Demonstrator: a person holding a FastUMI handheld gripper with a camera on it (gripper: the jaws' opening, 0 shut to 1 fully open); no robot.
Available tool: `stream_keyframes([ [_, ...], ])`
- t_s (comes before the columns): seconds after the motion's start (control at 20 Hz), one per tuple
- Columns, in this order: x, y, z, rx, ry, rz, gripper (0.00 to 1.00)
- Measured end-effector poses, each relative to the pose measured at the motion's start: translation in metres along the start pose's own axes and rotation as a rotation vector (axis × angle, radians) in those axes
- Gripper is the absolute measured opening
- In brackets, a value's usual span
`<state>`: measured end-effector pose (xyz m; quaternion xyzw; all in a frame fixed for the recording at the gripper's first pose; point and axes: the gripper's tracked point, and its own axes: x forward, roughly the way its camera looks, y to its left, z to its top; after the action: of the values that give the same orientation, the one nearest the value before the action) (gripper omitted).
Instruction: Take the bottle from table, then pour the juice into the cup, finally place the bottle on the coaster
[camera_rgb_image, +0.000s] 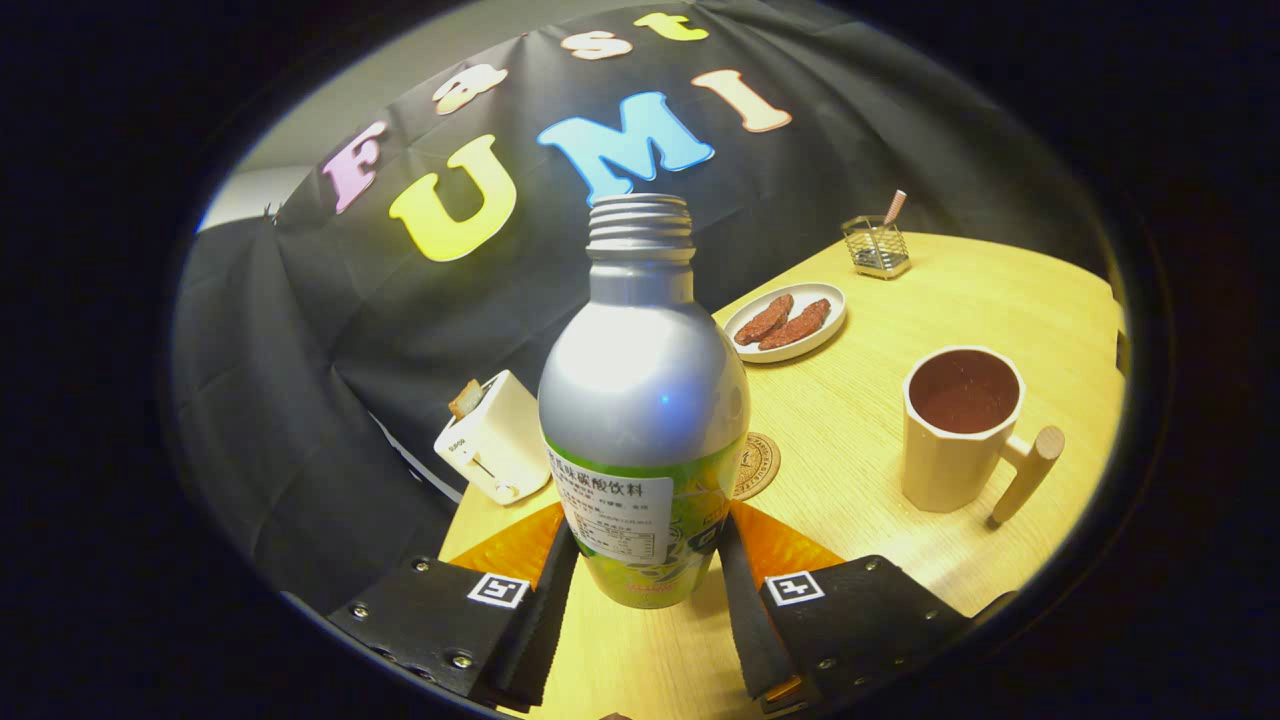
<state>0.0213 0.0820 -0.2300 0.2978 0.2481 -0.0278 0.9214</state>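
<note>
Toaster (490, 450) on bench (900, 300), left of and beyond the jaws. Gripper (645, 575): jaws closed partway, both fingers pressed on lower label of bottle (643, 400), cap off, upright. Coaster (755, 465) just behind bottle. Right, beyond: plate (785, 322), wire holder (875, 247). Cup (960, 430) ahead-right. Risk: smooth metal could slip while tipping; spill.

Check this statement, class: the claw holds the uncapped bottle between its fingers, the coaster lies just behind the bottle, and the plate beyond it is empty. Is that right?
One detail is wrong. The plate is not empty: it carries reddish-brown pieces of food, as the gripper view shows. The rest stands: the claw grips the uncapped bottle between its fingers, and the coaster lies just behind the bottle.
</note>
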Motion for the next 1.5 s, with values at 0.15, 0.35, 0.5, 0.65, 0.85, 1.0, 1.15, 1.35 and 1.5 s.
stream_keyframes([
  [0.15,0.0,-0.007,-0.004,0.039,0.014,0.001,0.71],
  [0.35,0.004,-0.011,-0.007,0.119,0.046,0.039,0.71],
  [0.5,0.009,-0.014,-0.006,0.183,0.06,0.061,0.71],
  [0.65,0.012,-0.02,-0.008,0.251,0.068,0.071,0.71],
  [0.85,0.013,-0.028,-0.01,0.354,0.07,0.079,0.71],
  [1.0,0.013,-0.034,-0.007,0.438,0.062,0.089,0.71],
  [1.15,0.014,-0.036,-0.009,0.504,0.074,0.097,0.71],
  [1.35,0.016,-0.034,-0.014,0.575,0.11,0.119,0.71],
  [1.5,0.015,-0.032,-0.014,0.644,0.118,0.138,0.71],
])
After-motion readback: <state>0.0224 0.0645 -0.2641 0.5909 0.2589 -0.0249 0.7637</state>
